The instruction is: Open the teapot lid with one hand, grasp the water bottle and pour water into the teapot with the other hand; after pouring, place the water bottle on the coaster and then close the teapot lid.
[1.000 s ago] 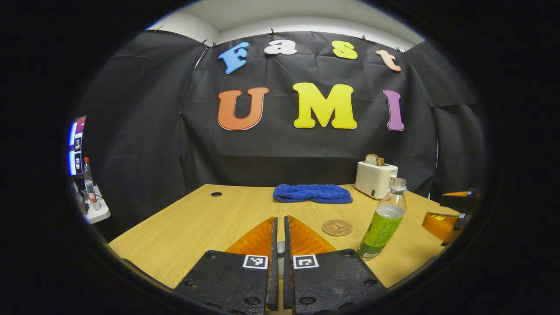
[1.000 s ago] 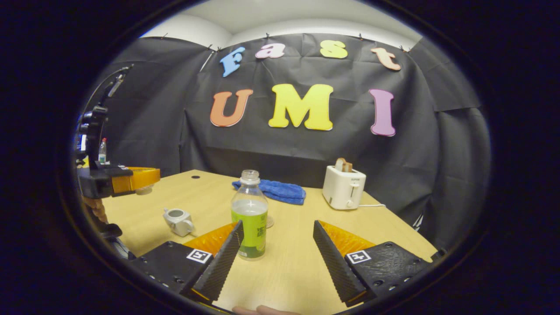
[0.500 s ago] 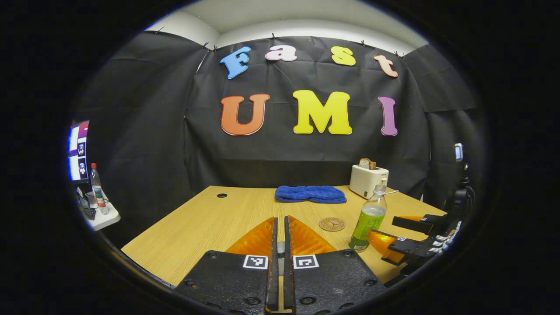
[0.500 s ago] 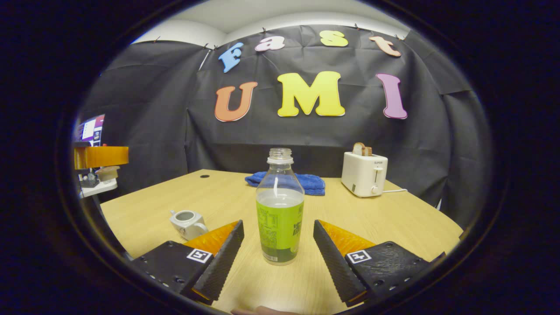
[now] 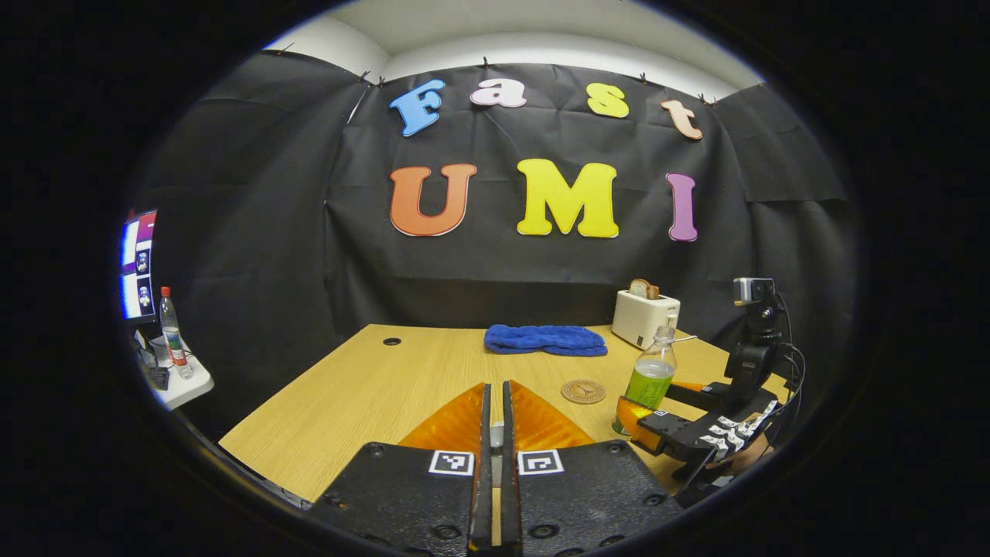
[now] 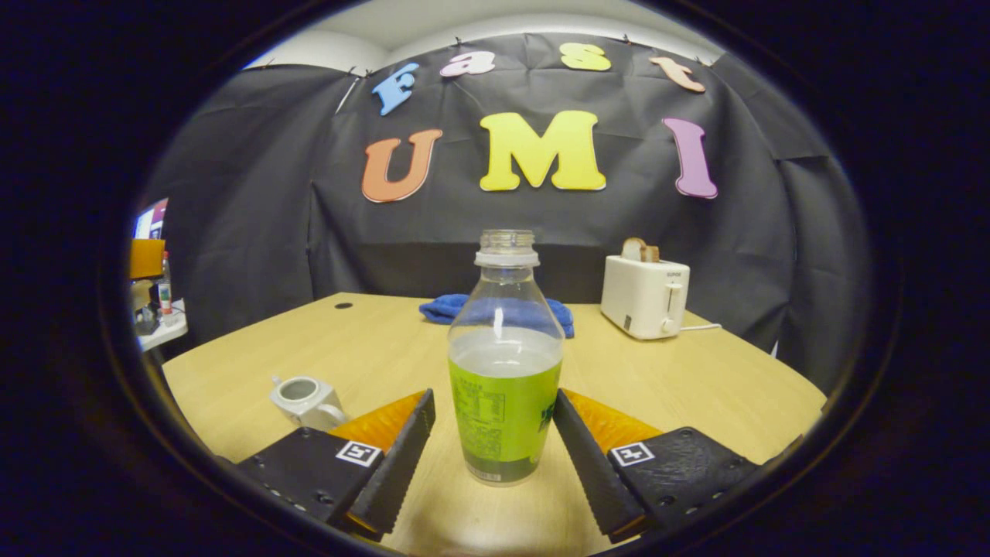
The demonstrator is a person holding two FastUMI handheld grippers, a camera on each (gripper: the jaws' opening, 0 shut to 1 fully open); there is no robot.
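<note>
We see the right gripper [image 6: 493,418] with its jaws spread wide, one finger on each side of the clear plastic water bottle with a green label [image 6: 505,363]. The bottle stands upright and uncapped on the light wooden table [image 6: 681,379], partly filled with clear liquid. The right-hand finger looks to be at or very near the label; the left-hand finger stands apart from it, so we do not record a grip.

In the left gripper view we note the same right gripper [image 5: 665,422] low at the right, a hand just visible behind it, with the bottle [image 5: 650,377] between its fingers. The round brown coaster [image 5: 583,391] lies flat on the table, near the bottle on its left and apart from it.

The left gripper [image 5: 496,422] has its two fingers drawn together, with only a narrow slit between them. Something small and pale sits in that slit; we cannot tell what it is, nor whether both fingers press on it.

The small white ceramic teapot [image 6: 305,398] sits on the table to the left of the right gripper's fingers, its top opening bare and no lid on it.

Farther back we log a folded blue towel [image 6: 495,309] and a white toaster holding a slice of bread [image 6: 646,295].
</note>
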